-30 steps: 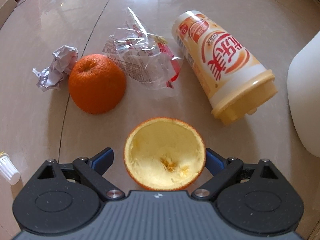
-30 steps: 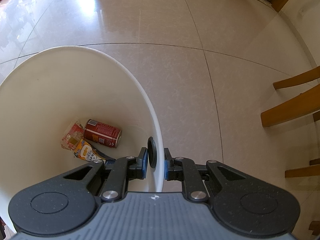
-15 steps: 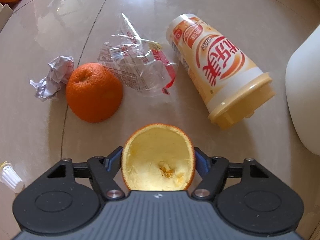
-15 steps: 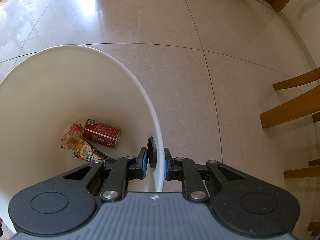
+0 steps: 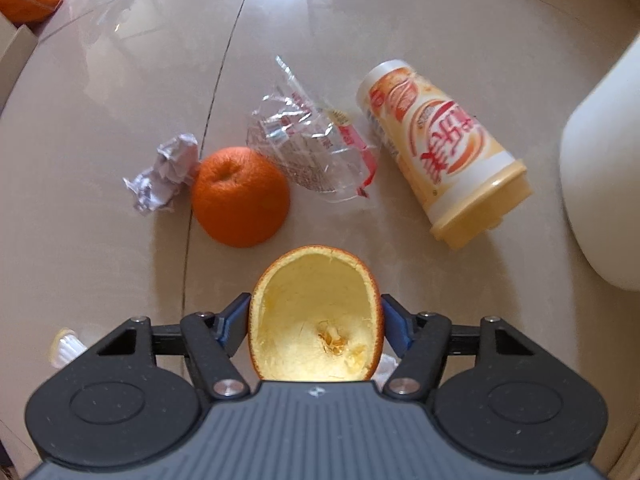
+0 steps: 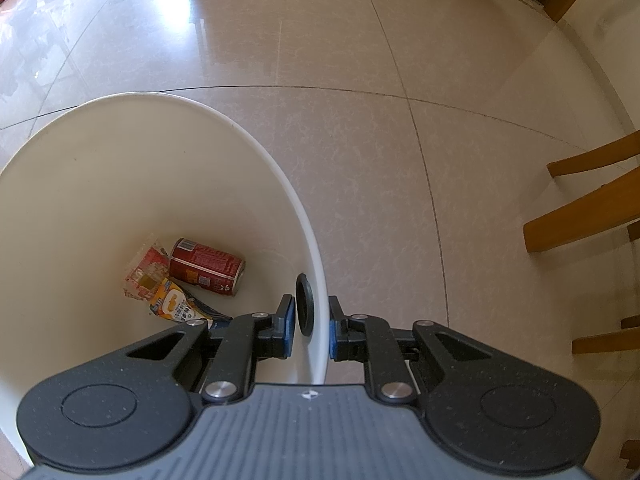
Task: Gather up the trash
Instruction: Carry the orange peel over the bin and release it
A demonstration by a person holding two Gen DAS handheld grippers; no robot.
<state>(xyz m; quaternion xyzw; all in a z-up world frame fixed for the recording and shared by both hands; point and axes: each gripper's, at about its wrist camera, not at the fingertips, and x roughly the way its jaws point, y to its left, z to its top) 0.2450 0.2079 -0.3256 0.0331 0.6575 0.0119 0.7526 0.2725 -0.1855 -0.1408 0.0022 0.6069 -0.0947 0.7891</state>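
Left wrist view: left claw, just closing, grips the orange peel.

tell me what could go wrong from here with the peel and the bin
1. The left claw squeezes the hollow peel out of round; the soft shell could buckle and slip out on the way to the bin.
2. The right claw pinches only the thin bin wall; a tug could tip it, spilling the can.
3. The cup lies between peel and bin and could be knocked rolling.
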